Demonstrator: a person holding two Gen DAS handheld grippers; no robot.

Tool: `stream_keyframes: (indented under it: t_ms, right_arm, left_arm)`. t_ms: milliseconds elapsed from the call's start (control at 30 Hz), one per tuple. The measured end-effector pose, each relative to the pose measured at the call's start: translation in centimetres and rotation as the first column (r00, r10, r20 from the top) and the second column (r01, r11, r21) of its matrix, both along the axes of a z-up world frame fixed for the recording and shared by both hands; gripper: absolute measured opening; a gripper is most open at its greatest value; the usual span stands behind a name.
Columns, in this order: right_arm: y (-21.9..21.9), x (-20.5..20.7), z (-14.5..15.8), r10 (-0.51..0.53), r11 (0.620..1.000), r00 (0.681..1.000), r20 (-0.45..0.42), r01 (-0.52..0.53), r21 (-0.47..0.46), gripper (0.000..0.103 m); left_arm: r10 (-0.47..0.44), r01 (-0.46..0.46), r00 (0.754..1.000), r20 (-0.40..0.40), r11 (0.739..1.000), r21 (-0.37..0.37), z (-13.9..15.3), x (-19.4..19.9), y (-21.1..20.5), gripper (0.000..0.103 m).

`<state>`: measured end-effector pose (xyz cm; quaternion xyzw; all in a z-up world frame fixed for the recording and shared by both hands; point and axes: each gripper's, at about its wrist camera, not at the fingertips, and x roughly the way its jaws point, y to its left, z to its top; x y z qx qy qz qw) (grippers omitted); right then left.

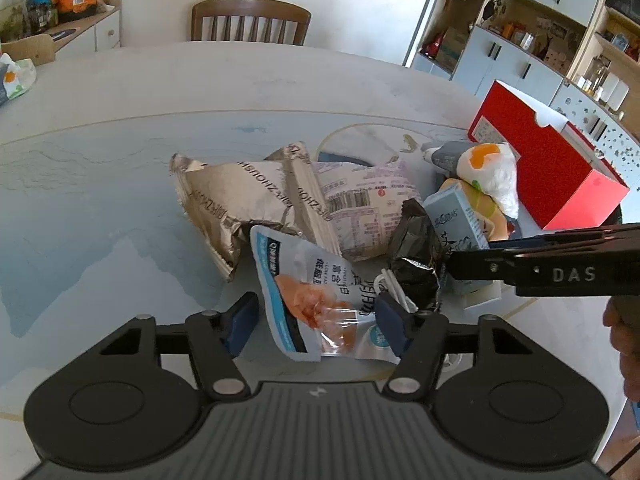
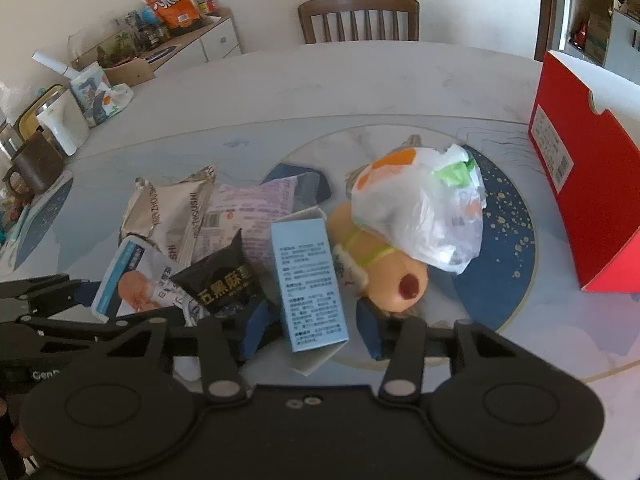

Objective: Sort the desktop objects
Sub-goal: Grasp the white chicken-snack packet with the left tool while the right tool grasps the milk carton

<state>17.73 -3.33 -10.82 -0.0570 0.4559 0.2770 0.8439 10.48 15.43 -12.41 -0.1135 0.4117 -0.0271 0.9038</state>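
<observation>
Between the half-open right claw [image 2: 310,326] pads, a blue box [image 2: 308,284].

Daylight is brightening both fisheye views, glaring off the silver foil packet [image 1: 240,204], while edges are bowing and darkening, and the blue carton [image 2: 308,284] is blurring slightly.

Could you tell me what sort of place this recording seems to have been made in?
Most likely a home dining room: a wooden chair is pushed up to a pale table, a sideboard carries an orange snack bag, and white storage cabinets hold household odds and ends.
</observation>
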Motion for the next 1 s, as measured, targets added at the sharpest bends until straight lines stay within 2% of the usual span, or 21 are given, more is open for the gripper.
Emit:
stream_keyframes:
  t_ms: [167, 333, 433, 733, 1000]
  right_arm:
    - [0.4, 0.2, -0.1, 0.000, 1.000, 1.000, 0.002, 0.000, -0.003, 0.032]
    - [0.6, -0.3, 0.0, 0.006, 1.000, 1.000, 0.028, -0.006, -0.025, 0.030]
    - [0.5, -0.4, 0.1, 0.006, 0.999, 0.999, 0.034, -0.005, -0.037, 0.029]
    - [-0.3, -1.1, 0.7, 0.006, 0.998, 0.999, 0.044, -0.003, -0.065, 0.029]
    - [-1.6, -2.1, 1.4, 0.008, 0.998, 0.998, 0.054, -0.004, -0.070, 0.028]
  left_arm:
    - [-0.013, 0.013, 1.000, 0.003, 1.000, -0.028, 0.1, 0.0, -0.3, 0.045]
    - [-0.019, 0.020, 1.000, 0.010, 0.999, -0.042, 0.3, 0.0, -0.3, 0.033]
    - [-0.021, 0.021, 1.000, 0.004, 0.999, -0.050, 0.3, 0.1, -0.2, 0.020]
    - [-0.031, 0.032, 0.999, 0.028, 0.999, -0.042, 1.1, -0.7, 0.1, 0.018]
    - [-0.029, 0.031, 0.999, 0.043, 0.997, -0.067, 2.1, -2.4, 0.2, 0.017]
